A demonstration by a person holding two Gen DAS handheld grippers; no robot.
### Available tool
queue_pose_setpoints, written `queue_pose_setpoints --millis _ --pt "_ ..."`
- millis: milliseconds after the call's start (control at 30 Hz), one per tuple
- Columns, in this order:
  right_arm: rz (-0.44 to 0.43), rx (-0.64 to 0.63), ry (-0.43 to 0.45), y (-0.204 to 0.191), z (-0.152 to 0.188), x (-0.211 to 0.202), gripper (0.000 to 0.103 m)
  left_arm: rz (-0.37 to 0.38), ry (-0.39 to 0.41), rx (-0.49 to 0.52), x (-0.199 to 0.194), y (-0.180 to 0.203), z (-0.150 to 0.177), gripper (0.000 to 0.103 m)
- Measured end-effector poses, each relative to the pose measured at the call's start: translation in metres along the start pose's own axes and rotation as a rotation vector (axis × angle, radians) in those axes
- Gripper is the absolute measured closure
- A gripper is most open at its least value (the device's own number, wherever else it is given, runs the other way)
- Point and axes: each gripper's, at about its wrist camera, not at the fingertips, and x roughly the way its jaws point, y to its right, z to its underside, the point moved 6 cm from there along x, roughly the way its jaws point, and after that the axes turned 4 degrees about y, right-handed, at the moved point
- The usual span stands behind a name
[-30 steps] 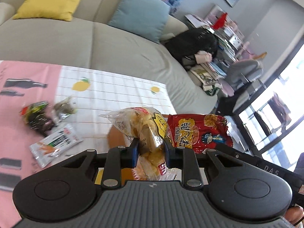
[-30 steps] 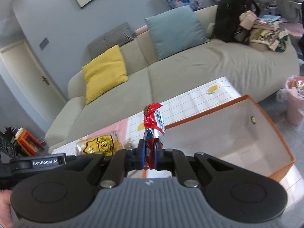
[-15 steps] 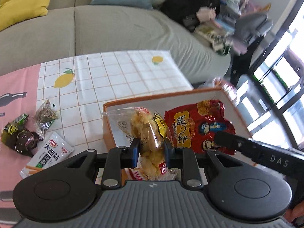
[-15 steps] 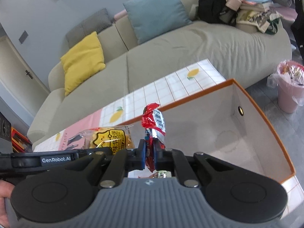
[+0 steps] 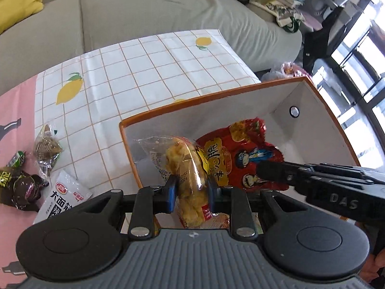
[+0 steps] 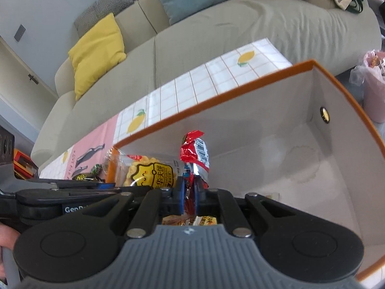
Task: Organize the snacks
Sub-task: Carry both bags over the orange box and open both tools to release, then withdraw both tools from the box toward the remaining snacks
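Observation:
My left gripper is shut on a clear bag of yellow puffed snacks and holds it over the near left corner of the orange-rimmed white box. My right gripper is shut on a red snack packet, held upright inside the same box. In the left wrist view the red packet hangs beside the yellow bag, with the right gripper's body at the right. The yellow bag also shows in the right wrist view.
Several small snack packets lie on the tablecloth left of the box: a white sachet, dark wrapped ones and a brownish one. More packets lie on the box floor. A grey sofa stands behind the table; a pink bin is at right.
Both grippers have moved forward and down with their packets, from above the box rim to inside the box. Their grip has not changed.

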Motion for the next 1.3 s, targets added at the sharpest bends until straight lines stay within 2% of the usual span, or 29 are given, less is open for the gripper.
queue_pose_setpoints --millis 267,367,467,700,867,933,1000,1133,1200,1300 --pt "0.049 0.004 -0.061 0.008 0.005 0.014 0.098 -0.150 -0.061 0.157 0.013 0.019 -0.003 0.072" --pt "0.077 -0.006 -0.072 0.008 0.006 0.017 0.097 -0.217 -0.059 0.226 0.015 0.023 -0.003 0.064" --pt "0.115 -0.013 -0.084 0.008 0.005 0.018 0.096 -0.249 -0.052 0.268 0.013 0.025 -0.002 0.053" --pt "0.203 -0.063 -0.107 0.006 0.003 0.023 0.088 -0.224 0.003 0.294 -0.005 0.029 -0.008 0.043" --pt "0.260 -0.070 -0.132 0.010 0.000 0.027 0.088 -0.186 0.019 0.263 -0.020 0.029 -0.010 0.042" --pt "0.292 -0.083 -0.137 0.009 -0.001 0.028 0.084 -0.165 0.025 0.237 -0.026 0.026 -0.010 0.042" --pt "0.326 -0.105 -0.135 0.007 -0.003 0.026 0.072 -0.145 0.032 0.212 -0.033 0.023 -0.011 0.042" --pt "0.346 -0.124 -0.116 0.001 -0.005 0.016 0.063 -0.143 0.059 0.187 -0.046 0.018 -0.011 0.042" --pt "0.363 -0.132 -0.102 -0.002 -0.006 0.009 0.055 -0.137 0.075 0.175 -0.053 0.016 -0.012 0.042" --pt "0.378 -0.159 -0.074 -0.010 -0.006 -0.003 0.054 -0.129 0.108 0.162 -0.067 0.013 -0.011 0.042"
